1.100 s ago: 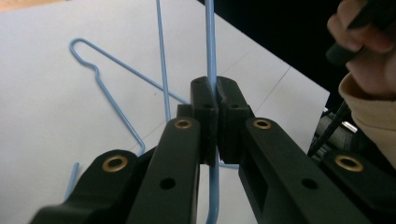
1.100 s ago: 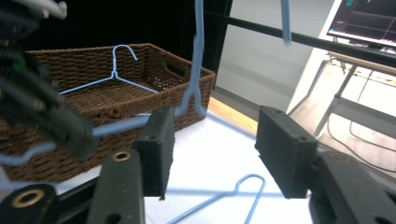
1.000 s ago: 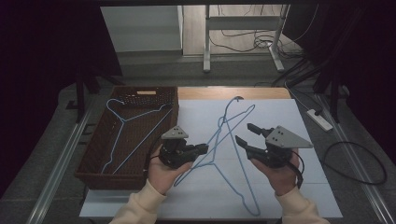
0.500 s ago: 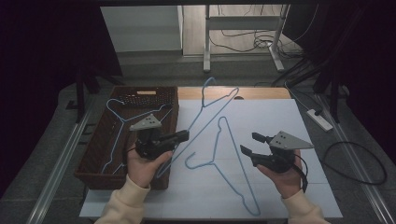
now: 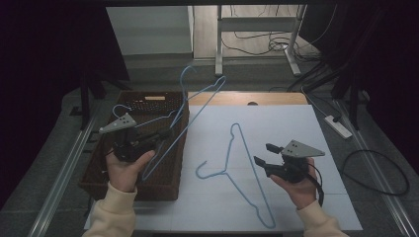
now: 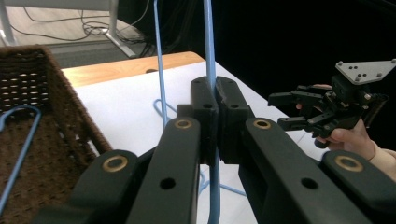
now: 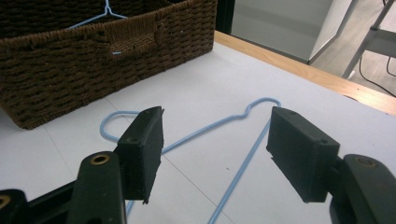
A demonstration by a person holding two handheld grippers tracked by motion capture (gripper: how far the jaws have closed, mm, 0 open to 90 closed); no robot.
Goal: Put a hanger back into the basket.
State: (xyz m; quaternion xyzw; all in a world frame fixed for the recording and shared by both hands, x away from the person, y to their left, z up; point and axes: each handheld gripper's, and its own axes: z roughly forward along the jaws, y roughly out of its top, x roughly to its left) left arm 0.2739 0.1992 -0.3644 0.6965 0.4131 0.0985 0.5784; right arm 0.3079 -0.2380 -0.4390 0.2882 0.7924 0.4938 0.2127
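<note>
My left gripper [image 5: 165,134] is shut on a blue wire hanger [image 5: 202,106] and holds it tilted in the air above the brown wicker basket [image 5: 148,190]. The left gripper view shows the wire [image 6: 211,56] pinched between the closed pads. A second blue hanger [image 5: 252,168] lies flat on the white sheet [image 5: 296,123]. My right gripper [image 5: 262,154] hovers just right of it, open; its jaws have just been opening a little, with nothing between the pads. In the right gripper view that hanger [image 7: 201,133] lies on the table below the spread jaws. A third hanger [image 5: 121,111] rests in the basket.
The basket [image 7: 93,60] stands at the table's left edge, off the white sheet. A wooden table edge [image 5: 267,98] runs along the back. A power strip [image 5: 338,126] and cables lie on the floor to the right. The other gripper [image 6: 285,109] appears at the right of the left gripper view.
The left gripper has carried its hanger left and upward, from the white sheet to above the basket. The other hanger stays on the sheet. The right gripper has sunk slightly.
</note>
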